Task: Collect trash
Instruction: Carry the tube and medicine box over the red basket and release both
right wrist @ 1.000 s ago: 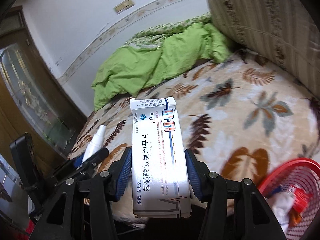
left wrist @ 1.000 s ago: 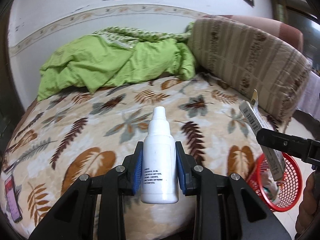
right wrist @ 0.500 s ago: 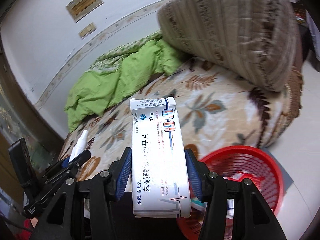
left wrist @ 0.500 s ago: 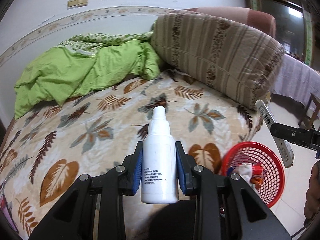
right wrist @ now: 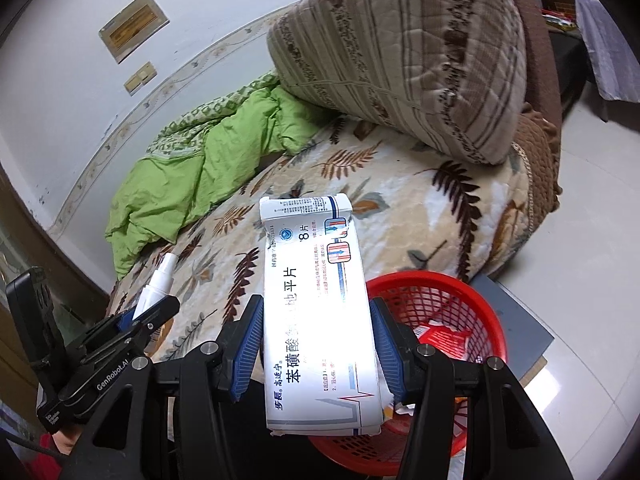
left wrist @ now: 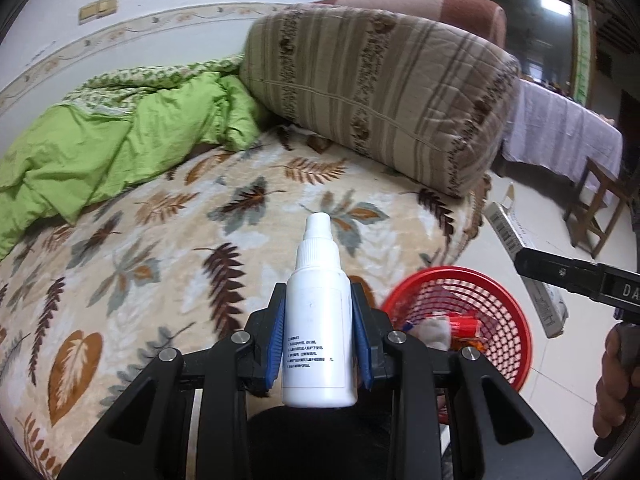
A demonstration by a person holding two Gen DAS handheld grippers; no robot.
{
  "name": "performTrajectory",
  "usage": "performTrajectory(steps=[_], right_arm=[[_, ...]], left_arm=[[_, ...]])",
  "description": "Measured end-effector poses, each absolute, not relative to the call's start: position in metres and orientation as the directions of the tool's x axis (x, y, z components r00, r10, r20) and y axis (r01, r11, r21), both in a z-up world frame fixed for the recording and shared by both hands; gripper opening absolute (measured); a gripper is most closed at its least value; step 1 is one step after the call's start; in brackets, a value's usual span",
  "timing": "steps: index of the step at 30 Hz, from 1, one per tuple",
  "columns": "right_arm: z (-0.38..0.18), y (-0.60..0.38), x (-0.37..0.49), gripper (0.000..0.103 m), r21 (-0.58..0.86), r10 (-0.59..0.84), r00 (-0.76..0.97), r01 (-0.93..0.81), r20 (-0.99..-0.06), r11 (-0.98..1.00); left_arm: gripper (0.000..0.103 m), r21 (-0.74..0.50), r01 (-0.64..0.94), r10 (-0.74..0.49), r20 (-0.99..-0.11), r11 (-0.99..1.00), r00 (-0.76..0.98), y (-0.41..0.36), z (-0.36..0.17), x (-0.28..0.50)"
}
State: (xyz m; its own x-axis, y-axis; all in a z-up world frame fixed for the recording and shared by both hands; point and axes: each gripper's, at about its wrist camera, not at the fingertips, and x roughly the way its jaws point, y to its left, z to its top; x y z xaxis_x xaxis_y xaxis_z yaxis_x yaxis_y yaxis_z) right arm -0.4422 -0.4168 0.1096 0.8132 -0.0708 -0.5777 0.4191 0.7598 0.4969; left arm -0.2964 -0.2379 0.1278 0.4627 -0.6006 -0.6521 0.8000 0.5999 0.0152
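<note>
My left gripper (left wrist: pixel 318 334) is shut on a white spray bottle (left wrist: pixel 318 320), held upright over the bed's edge, left of the red mesh basket (left wrist: pixel 502 300). My right gripper (right wrist: pixel 316 350) is shut on a white medicine box (right wrist: pixel 316 320) with blue and red print, held just above the red basket (right wrist: pixel 472 300). The basket stands on the floor beside the bed and holds crumpled trash (left wrist: pixel 448 326). The box (left wrist: pixel 524 264) and right gripper also show at the right of the left wrist view. The bottle (right wrist: pixel 158 284) and left gripper show at the left of the right wrist view.
The bed has a leaf-patterned blanket (left wrist: pixel 168 240), a green quilt (left wrist: pixel 112 148) at the back and a large striped bolster (left wrist: pixel 372 92). A grey mat (right wrist: pixel 520 320) lies under the basket on the tiled floor (right wrist: pixel 592 208). A wooden chair (left wrist: pixel 600 204) stands at far right.
Both grippers have swung right from over the bed towards the basket, each still holding its item. The basket now lies close under the medicine box and beside the bottle.
</note>
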Motion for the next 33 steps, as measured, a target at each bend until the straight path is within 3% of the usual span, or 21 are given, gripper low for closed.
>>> performTrajectory(steps=[22,26,33], right_arm=[[0.085,-0.448,-0.462,0.058,0.534,-0.095,0.78,0.506,-0.619,0.677],[0.079,-0.452,-0.461,0.062,0.536,-0.087,0.764,0.524,-0.639,0.662],[0.079,-0.452,-0.462,0.066,0.526,-0.094,0.751,0.541,-0.654,0.656]], left_arm=[[0.029,-0.142,0.914,-0.627,-0.766,0.38,0.142,-0.309,0.09,-0.318],[0.053,-0.15,0.918,-0.633,-0.764,0.368,0.129,-0.312,0.088,-0.321],[0.058,-0.159,0.907,-0.649,-0.746,0.39,0.148,-0.3,0.094,-0.314]])
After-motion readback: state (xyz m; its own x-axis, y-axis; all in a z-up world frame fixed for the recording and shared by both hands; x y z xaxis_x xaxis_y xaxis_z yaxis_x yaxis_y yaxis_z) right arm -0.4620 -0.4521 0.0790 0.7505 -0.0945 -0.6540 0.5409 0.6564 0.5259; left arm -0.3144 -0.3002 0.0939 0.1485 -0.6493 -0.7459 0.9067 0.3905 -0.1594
